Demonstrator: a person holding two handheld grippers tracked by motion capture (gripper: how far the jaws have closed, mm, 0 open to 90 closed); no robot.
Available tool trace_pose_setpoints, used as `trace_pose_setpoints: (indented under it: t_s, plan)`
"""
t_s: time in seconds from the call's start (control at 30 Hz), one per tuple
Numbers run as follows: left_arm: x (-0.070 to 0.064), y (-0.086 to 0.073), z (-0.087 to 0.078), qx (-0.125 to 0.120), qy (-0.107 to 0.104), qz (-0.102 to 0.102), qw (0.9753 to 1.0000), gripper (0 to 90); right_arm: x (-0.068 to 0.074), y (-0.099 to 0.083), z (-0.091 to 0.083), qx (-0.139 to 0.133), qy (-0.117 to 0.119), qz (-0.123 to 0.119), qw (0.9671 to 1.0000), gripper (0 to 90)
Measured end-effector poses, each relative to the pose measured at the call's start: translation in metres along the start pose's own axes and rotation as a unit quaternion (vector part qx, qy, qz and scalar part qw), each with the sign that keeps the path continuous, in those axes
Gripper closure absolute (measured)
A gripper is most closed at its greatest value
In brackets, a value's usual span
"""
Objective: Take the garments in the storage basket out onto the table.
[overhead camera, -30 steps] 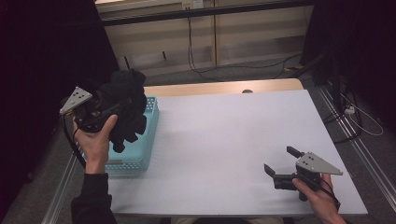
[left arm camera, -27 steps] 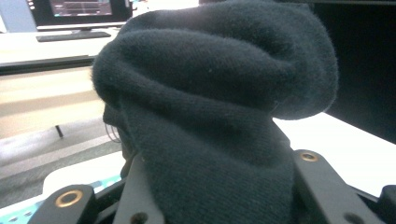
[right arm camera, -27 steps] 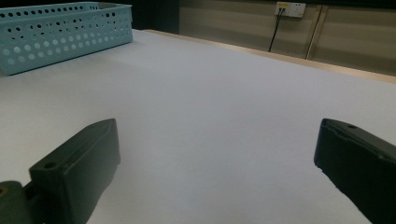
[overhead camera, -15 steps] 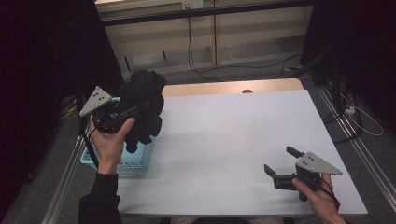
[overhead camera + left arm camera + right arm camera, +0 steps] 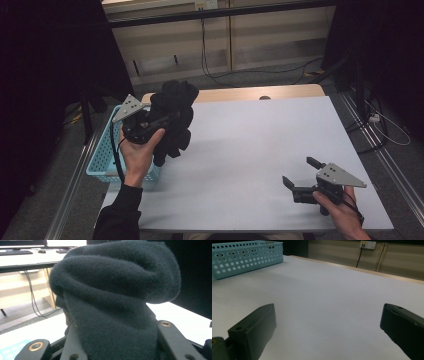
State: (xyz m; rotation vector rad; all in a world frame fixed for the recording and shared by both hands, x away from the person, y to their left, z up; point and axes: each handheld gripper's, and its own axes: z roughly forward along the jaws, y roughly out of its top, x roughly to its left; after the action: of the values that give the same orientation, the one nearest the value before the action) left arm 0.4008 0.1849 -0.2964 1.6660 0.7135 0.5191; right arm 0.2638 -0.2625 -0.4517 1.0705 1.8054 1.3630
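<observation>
Black knit cloth (image 5: 172, 117) lifted, left of centre

The left gripper (image 5: 165, 120) clamps the bunched, folded, fuzzy fabric above the blue basket (image 5: 102, 157); the right gripper (image 5: 299, 176), lower right, gapes wide.

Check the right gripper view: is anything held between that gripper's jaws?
No. The right gripper has its jaws wide apart, with bare white table showing between them.

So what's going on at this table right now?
A person works with a gripper in each hand. The left gripper is shut on a black knitted cloth and holds it in the air beside the blue basket, above the left part of the white table. The right gripper is low over the table's near right corner, jaws open, holding nothing.
</observation>
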Motion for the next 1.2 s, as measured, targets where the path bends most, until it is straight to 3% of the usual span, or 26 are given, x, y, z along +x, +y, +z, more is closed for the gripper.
trace_pose_setpoints:
  t_s: [0.3, 0.5, 0.83, 1.0, 1.2]
  plan:
    - [-0.016, -0.005, 0.014, 0.006, -0.008, 0.021, 0.9997, 62.7, 0.000, 0.000, 0.000, 0.000, 0.002, 0.000, 1.0000, 0.1]
    - [-0.027, -0.008, 0.027, 0.023, -0.020, 0.017, 0.9994, 62.6, 0.000, 0.000, 0.001, 0.001, 0.001, 0.001, 1.0000, 0.1]
    - [-0.045, -0.003, 0.048, 0.037, -0.035, 0.034, 0.9981, 62.6, 0.000, -0.001, 0.002, 0.002, 0.004, 0.001, 1.0000, 0.1]
    - [-0.049, -0.005, 0.061, 0.042, -0.049, 0.022, 0.9977, 62.7, 0.000, 0.000, 0.002, 0.003, 0.003, 0.003, 1.0000, 0.2]
    - [-0.055, -0.019, 0.073, 0.062, -0.059, 0.020, 0.9961, 62.7, 0.000, -0.001, 0.001, 0.002, 0.003, 0.003, 1.0000, 0.2]
